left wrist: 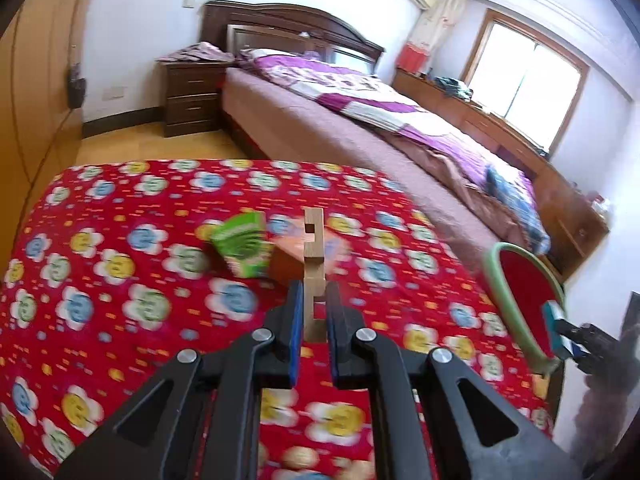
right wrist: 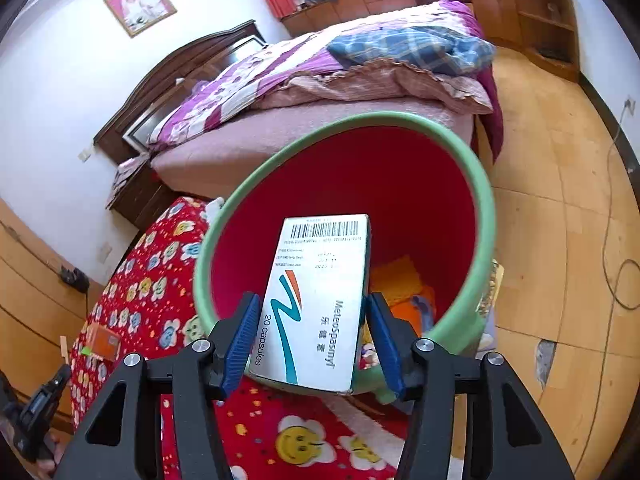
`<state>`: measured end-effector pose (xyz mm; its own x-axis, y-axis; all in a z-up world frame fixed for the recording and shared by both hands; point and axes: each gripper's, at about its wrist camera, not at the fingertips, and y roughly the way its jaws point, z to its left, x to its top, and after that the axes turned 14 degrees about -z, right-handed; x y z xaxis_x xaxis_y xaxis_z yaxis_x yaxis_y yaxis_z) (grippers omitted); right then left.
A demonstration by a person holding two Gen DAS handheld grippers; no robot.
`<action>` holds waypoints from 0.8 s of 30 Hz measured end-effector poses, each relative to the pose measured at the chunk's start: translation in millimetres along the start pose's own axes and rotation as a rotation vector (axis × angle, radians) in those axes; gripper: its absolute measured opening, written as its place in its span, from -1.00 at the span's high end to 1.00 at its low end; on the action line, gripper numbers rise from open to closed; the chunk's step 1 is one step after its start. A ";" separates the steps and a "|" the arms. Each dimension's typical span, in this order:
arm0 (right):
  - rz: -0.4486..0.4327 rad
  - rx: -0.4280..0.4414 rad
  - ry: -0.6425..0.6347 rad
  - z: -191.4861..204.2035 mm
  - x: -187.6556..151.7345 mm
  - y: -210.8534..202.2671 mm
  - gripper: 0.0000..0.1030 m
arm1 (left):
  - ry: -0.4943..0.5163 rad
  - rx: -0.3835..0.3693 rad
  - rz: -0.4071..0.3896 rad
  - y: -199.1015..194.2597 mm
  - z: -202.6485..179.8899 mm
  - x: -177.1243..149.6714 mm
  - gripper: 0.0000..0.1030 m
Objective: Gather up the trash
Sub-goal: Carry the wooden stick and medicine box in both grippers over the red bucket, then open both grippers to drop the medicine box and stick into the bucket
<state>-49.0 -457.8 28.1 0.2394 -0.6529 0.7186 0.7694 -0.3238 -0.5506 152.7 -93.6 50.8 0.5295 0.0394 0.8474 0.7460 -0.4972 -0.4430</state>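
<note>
White capsule box (right wrist: 320, 304) clamped in right gripper (right wrist: 314, 340) over red bin (right wrist: 482, 208) at table (left wrist: 120, 320) edge, ready for drop; left gripper (left wrist: 312, 320) jaws clamped on wooden piece (left wrist: 313, 264).

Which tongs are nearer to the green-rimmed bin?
Right. The right tongs hold a medicine box at the bin mouth; the left tongs hold a wooden piece across the table.
</note>
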 end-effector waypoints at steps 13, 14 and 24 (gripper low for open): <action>-0.068 0.049 0.004 -22.1 3.9 -33.8 -0.18 | 0.067 -0.202 0.110 4.9 -107.3 -17.8 0.82; -0.074 0.060 0.004 -23.4 3.9 -38.3 -0.19 | 0.075 -0.213 0.120 6.0 -114.0 -18.8 0.82; -0.145 0.066 -0.077 -34.0 10.2 -71.8 -0.31 | 0.201 -0.326 0.208 32.5 -203.7 -35.6 0.82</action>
<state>-122.0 -464.5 60.5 0.1662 -0.5472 0.8203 0.8358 -0.3633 -0.4117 75.8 -287.8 65.9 0.5414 -0.2441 0.8046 0.4487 -0.7254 -0.5220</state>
